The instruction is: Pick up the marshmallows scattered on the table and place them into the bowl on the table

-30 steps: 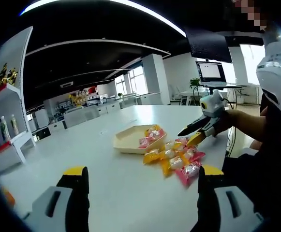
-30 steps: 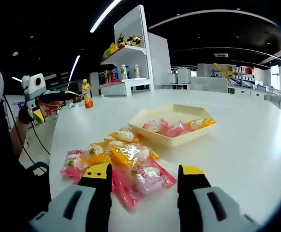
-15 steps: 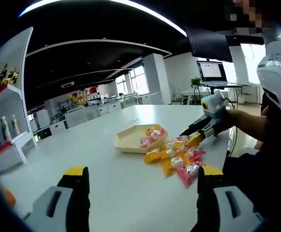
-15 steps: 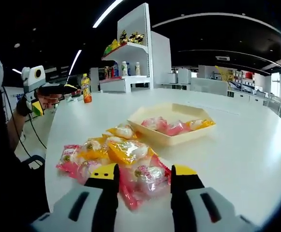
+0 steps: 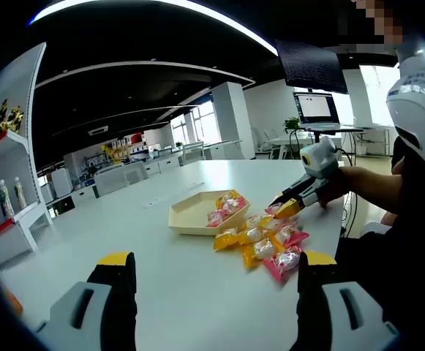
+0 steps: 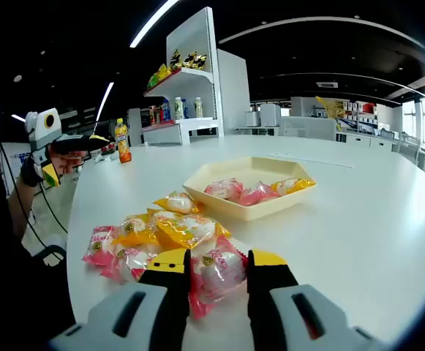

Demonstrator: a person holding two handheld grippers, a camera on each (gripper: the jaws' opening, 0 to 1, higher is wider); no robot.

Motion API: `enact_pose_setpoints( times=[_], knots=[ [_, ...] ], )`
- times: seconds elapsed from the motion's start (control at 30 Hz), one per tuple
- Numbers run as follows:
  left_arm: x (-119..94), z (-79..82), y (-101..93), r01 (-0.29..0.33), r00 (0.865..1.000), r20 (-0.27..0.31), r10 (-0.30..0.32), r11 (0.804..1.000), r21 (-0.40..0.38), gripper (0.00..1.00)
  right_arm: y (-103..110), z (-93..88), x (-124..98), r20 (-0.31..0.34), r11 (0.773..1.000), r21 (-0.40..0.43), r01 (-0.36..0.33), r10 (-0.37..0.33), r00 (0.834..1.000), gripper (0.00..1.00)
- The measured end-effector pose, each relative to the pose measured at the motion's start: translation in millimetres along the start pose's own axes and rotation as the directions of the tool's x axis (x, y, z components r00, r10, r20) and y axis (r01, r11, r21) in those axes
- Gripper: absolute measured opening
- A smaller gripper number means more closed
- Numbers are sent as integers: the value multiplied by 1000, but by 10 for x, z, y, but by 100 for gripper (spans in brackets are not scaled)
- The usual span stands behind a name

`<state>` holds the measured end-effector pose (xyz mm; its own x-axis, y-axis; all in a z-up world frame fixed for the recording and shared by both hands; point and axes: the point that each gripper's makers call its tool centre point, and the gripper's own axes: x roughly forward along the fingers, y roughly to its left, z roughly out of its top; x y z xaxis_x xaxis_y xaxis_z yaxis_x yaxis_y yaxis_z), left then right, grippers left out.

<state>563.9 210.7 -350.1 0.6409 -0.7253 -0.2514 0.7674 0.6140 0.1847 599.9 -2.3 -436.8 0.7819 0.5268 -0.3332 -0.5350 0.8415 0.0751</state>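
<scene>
Grasping 1 pink marshmallow (image 6: 216, 272) between its fingers, right gripper (image 6: 212, 272); left gripper (image 5: 213, 269) released, fingers spread.

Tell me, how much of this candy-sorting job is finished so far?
A few wrapped marshmallows already lie in the bowl. The right gripper has its jaws on either side of a pink marshmallow packet on the table, seemingly mid-grab. A pile of marshmallows remains scattered beside the bowl. The left gripper hangs open over bare table, holding nothing.
</scene>
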Motion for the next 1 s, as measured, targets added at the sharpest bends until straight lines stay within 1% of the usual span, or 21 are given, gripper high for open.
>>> enact_pose_setpoints(
  times=[0.33, 0.67, 0.83, 1.0],
  knots=[
    [-11, 25, -18, 0, 1000, 1, 0, 1000, 13, 91, -46, 13, -23, 11, 998, 59, 4, -5, 1000, 23],
    [-35, 26, 0, -7, 1000, 0, 7, 1000, 16, 91, -59, 23, -34, 22, 997, 74, 14, -15, 1000, 20],
    [-42, 13, 1, -9, 1000, -2, 9, 1000, 16, 91, -153, 38, -73, 39, 991, 128, 48, -53, 998, 19],
    [-41, 6, 8, -12, 1000, -6, 12, 1000, 18, 91, -171, 43, -98, 48, 984, 172, 44, -53, 997, 18]
  ],
)
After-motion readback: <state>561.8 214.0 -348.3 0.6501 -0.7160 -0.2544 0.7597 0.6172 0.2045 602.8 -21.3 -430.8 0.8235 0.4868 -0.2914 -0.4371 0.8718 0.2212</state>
